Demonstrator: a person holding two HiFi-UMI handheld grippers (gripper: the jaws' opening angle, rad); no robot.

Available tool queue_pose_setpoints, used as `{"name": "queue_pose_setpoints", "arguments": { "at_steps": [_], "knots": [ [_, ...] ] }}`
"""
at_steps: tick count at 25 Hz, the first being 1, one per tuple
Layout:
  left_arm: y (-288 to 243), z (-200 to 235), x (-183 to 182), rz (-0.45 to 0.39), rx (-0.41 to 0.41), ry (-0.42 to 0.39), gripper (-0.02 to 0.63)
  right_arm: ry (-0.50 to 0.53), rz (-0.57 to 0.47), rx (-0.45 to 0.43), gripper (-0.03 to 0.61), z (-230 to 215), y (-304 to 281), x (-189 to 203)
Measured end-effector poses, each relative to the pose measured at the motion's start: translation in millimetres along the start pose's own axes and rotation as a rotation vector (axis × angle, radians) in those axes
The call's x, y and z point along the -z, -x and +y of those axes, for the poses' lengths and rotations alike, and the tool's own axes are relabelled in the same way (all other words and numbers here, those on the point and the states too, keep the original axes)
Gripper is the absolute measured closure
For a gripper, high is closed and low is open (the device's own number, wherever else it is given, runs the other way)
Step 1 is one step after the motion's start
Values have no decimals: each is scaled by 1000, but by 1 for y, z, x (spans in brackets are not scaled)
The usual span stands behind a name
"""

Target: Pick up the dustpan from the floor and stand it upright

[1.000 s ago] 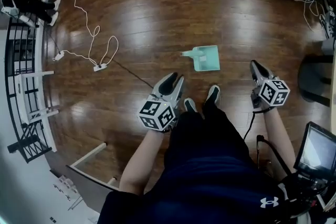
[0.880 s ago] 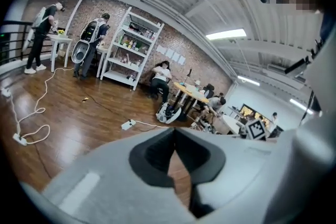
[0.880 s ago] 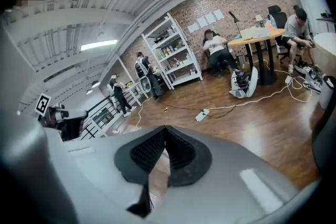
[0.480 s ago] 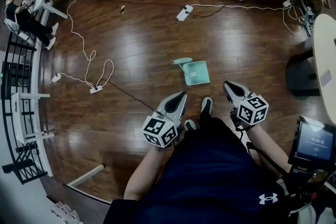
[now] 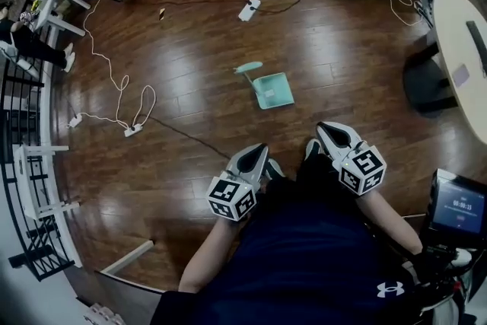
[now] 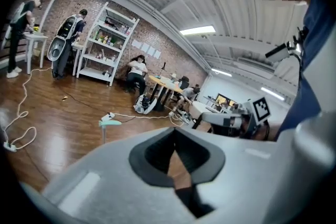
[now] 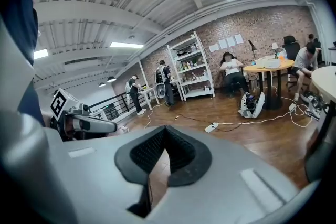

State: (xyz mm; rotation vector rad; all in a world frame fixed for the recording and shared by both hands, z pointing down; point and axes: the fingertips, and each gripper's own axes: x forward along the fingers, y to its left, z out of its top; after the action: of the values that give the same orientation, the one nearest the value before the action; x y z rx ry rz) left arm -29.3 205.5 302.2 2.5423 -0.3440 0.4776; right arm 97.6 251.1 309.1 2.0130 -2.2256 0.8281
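left tool [image 5: 259, 153]: together, empty | right tool [image 5: 323, 130]: together, empty | dustpan [image 5: 273, 90]: on floor

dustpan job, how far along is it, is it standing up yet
Done, it seems: the dustpan sits free on the floor, and in the left gripper view its handle rises upright. In hand: nothing; the left gripper and right gripper are both shut, empty and clear of it. Left: probably nothing, though its base is hidden there.
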Motion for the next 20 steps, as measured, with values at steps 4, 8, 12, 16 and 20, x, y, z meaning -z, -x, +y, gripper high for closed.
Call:
{"name": "queue_pose_setpoints", "arguments": {
  "at_steps": [4,8,12,16,20],
  "knots": [
    [-5,-9,1,-1,-67,-12,609,-3,41,-47,568,2,10,24],
    [-24,-15,-6,-25,-104,-17,609,48,57,-92,568,-6,15,26],
    [-39,-17,-18,-56,-122,-35,609,24,54,-89,568,-27,9,24],
    [-51,-29,-29,-47,-110,-39,609,35,54,-75,568,-41,24,10],
    [-66,-41,-21,-21,-94,-38,609,32,45,-56,568,-55,43,14]
  ]
}}
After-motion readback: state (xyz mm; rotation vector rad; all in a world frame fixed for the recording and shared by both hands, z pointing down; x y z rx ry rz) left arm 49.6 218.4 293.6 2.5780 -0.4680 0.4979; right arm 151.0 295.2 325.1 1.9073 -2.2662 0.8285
